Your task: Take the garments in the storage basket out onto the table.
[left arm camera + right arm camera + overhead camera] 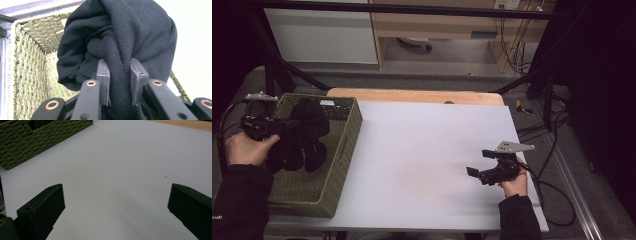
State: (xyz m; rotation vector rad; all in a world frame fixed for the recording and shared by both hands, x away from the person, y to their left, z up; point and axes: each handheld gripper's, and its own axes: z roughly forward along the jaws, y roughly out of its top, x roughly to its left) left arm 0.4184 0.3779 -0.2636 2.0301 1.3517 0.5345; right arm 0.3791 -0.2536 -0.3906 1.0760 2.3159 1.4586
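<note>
A bunched black garment (307, 137) hangs over the green woven basket (349, 132) at the table's left. My left gripper (287, 125) is shut on a fold of it. In the left gripper view the black garment (130, 32) is pinched between the two pads, with my left gripper (120, 75) over the basket's inside (30, 75). Near the table's right front, my right gripper (479, 162) is held open just above the white tabletop (427, 145). In its own view my right gripper (116, 202) has nothing between its widely spread jaws.
The basket's side (37, 137) lies far off in the right gripper view, across the white tabletop (125, 157). A strip of wooden table (412, 95) shows behind the white top. Cables (557, 135) trail on the floor at the right.
</note>
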